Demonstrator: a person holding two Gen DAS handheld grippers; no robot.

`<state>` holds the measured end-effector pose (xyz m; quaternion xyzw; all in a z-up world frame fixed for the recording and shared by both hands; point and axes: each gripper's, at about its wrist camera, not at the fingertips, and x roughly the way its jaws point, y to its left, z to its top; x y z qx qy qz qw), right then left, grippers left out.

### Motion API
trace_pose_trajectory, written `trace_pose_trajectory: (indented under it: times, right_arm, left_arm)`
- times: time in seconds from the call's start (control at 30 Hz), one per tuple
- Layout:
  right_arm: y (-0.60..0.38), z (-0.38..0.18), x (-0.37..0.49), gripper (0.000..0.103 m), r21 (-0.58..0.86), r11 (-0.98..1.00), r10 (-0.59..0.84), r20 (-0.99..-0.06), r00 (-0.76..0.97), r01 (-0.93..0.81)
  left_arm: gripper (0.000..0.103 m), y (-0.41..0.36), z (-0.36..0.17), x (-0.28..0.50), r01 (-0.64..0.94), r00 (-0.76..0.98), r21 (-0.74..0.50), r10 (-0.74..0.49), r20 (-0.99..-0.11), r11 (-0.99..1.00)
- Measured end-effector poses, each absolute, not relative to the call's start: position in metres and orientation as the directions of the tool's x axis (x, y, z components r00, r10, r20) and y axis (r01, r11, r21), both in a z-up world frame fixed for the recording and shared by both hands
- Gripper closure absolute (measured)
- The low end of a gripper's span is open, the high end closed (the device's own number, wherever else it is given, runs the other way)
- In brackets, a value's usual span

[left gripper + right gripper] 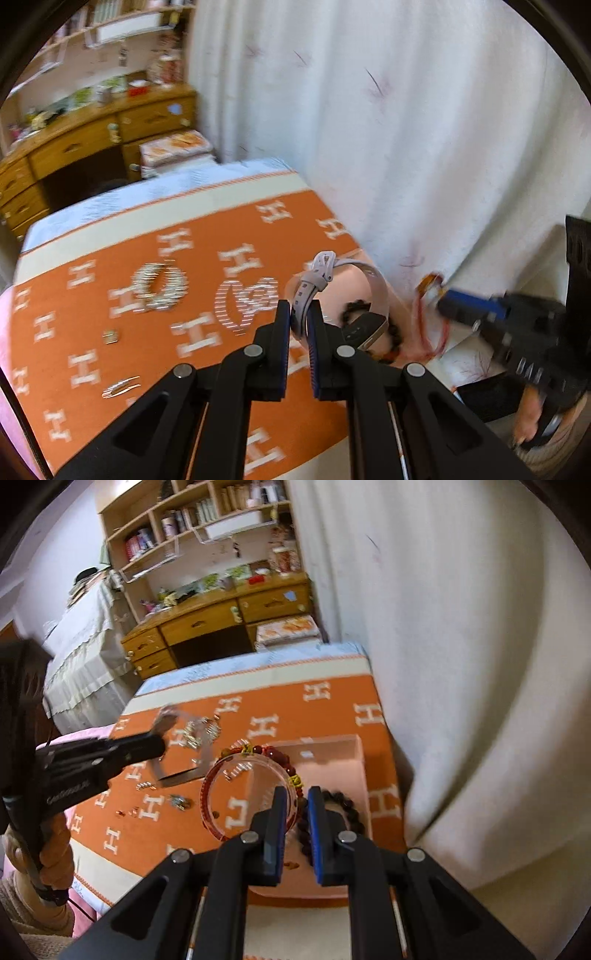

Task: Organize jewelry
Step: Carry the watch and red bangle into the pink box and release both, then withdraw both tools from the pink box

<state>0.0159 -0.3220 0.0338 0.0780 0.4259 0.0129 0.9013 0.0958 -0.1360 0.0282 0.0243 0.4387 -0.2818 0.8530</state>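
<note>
- Left wrist view: orange blanket [155,369] spreads beneath the fingers; silver pieces lie on it
- pink tray [332,760] ahead of right fingers, seemingly collecting bracelets
- left gripper [298,317] pinches watch [332,295] strap, lifted clear
- right gripper [297,805] closed on red bracelet [251,775], over the tray's near edge

An orange blanket patterned with white H letters [221,236] is covering the bed, a cream band running along its far edge. Lying on it, a pale pink shallow tray [325,753] is sitting by the curtain-side edge. Left of the tray, two sparkling silver chain bracelets [160,286] [245,299] are resting, with a small square silver piece [110,336] and a slim silver clip [121,387] lying nearer.
</note>
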Motion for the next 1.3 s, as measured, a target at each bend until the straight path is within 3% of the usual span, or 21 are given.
trace_pose_trajectory:
  times: [0.27,0.33,0.37,0.43,0.47,0.5,0.53,0.8,1.3]
  right_arm:
    - [-0.345,-0.017,0.015,0.091,0.177,0.981,0.102,-0.823,0.558,0.082]
    - [-0.346,-0.024,0.015,0.091,0.173,0.981,0.1,-0.83,0.548,0.084]
    - [-0.347,-0.028,0.016,0.091,0.166,0.982,0.094,-0.834,0.543,0.085]
    - [-0.347,-0.034,0.017,0.091,0.153,0.984,0.084,-0.842,0.533,0.087]
    - [-0.347,-0.037,0.019,0.091,0.143,0.986,0.074,-0.844,0.531,0.091]
    - [-0.347,-0.039,0.02,0.091,0.138,0.986,0.068,-0.846,0.53,0.094]
    - [-0.346,-0.04,0.022,0.091,0.138,0.986,0.068,-0.846,0.528,0.095]
    - [-0.336,-0.04,0.021,0.091,0.16,0.982,0.08,-0.827,0.556,0.098]
    - [-0.31,-0.029,0.006,0.091,0.186,0.981,0.118,-0.807,0.579,0.059]
  left_arm:
    - [0.095,-0.209,-0.036,0.114,0.542,0.323,-0.189,-0.411,-0.852,0.819]
    - [0.09,-0.214,-0.047,0.115,0.537,0.31,-0.189,-0.401,-0.862,0.822]
    - [0.082,-0.212,-0.049,0.115,0.532,0.315,-0.187,-0.398,-0.862,0.826]
    - [0.057,-0.211,-0.048,0.112,0.525,0.331,-0.182,-0.397,-0.856,0.831]
    - [0.037,-0.208,-0.045,0.11,0.525,0.343,-0.188,-0.408,-0.846,0.83]
    - [0.025,-0.205,-0.04,0.106,0.525,0.36,-0.199,-0.427,-0.829,0.828]
    - [0.021,-0.202,-0.036,0.104,0.52,0.381,-0.197,-0.432,-0.817,0.831]
    - [0.018,-0.176,-0.012,0.08,0.488,0.528,-0.098,-0.382,-0.759,0.867]
    - [0.018,-0.105,0.001,0.06,0.4,0.541,-0.124,-0.344,-0.768,0.908]
